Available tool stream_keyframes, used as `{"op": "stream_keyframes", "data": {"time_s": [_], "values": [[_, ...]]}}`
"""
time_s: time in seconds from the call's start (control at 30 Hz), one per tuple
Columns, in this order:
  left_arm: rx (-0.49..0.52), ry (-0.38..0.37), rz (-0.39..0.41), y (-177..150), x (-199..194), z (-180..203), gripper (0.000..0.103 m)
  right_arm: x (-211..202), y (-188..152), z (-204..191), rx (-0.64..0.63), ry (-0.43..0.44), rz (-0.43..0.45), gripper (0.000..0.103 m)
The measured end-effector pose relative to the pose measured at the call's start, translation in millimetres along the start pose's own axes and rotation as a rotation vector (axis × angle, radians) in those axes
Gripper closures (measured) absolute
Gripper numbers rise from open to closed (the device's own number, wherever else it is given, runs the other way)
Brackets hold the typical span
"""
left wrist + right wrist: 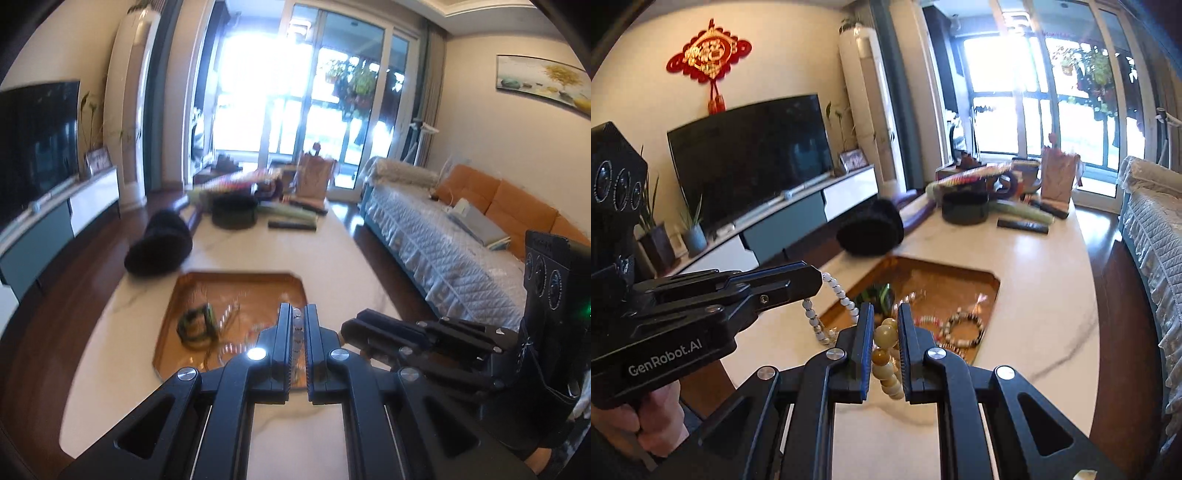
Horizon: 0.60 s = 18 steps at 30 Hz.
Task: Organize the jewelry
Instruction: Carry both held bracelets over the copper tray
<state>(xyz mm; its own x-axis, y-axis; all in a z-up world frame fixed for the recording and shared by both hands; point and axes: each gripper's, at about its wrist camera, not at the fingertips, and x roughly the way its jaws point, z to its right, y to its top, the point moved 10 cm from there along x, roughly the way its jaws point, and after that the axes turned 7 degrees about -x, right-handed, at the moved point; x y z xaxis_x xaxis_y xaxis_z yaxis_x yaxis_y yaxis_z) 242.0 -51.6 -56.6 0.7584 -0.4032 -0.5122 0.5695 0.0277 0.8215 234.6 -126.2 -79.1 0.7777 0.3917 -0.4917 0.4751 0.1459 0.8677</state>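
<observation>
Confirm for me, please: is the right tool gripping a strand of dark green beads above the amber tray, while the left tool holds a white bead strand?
Not quite: the right tool grips a strand of round yellow-cream beads, as the right wrist view shows. The left tool does hold the white bead strand above the amber tray.

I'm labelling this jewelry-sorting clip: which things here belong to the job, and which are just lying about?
Job: amber tray; white bead strand in the left gripper; yellow bead bracelet in the right gripper; green bangle; black-and-white bracelet.

Lying about: black hat; remote control; pink bag; television.
</observation>
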Motion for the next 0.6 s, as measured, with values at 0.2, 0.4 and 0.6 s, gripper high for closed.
{"op": "stream_keyframes", "data": {"time_s": [0.2,0.4,0.6], "values": [[0.023,-0.025,0.079,41,-23,16,0.097,-21,41,-1,0.012,0.008,0.051,0.091],[-0.009,-0.031,0.115,70,-16,8,0.097,-18,73,3,0.029,0.016,0.090,0.091],[-0.057,-0.020,0.061,57,25,-20,0.097,22,57,10,0.048,0.029,0.041,0.091]]}}
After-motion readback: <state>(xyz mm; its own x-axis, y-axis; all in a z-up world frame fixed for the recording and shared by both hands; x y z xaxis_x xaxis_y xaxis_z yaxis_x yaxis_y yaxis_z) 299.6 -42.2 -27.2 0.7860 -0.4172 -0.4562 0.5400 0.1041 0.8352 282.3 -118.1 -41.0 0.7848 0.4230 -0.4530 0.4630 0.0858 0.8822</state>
